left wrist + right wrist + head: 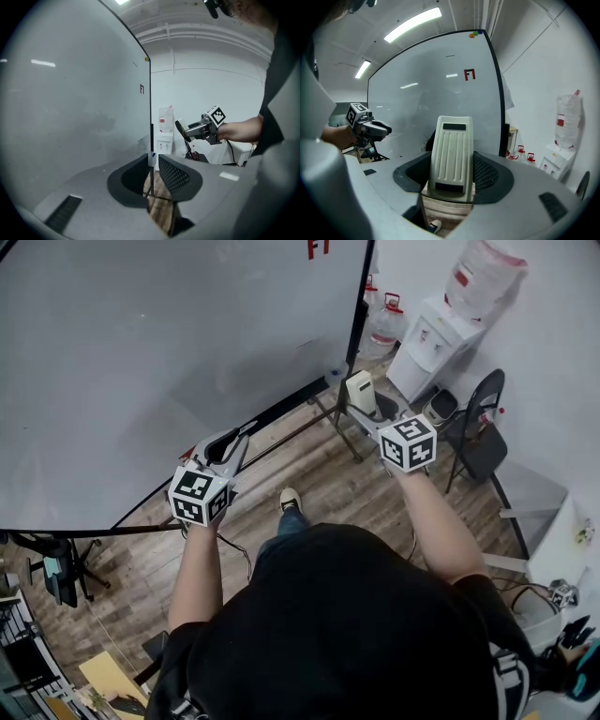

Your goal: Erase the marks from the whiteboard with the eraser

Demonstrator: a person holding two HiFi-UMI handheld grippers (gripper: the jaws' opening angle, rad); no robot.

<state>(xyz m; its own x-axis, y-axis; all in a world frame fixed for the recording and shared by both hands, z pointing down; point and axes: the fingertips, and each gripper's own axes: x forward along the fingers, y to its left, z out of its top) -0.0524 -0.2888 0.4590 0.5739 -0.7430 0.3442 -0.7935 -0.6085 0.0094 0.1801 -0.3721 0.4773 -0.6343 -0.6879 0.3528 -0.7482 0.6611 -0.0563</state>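
Room: wood floor (319, 474), water dispenser (441, 343) by the wall, whiteboard (169, 362) on a stand.
Marks: red mark (469, 74) at the board's top right, the rest nearly bare.
Right gripper (451, 173): clamped on the eraser (451, 154), ribbed back facing the camera.
Eraser location: off the board, near its right edge.
Left gripper (153, 164): jaws narrowly apart, empty.
Handling: probably light with a stiff plastic shell; grip the long sides mid-body so the pad sits flat.

whiteboard (141, 362) ahead, water dispenser (441, 338) right, chair (483, 432) beside it
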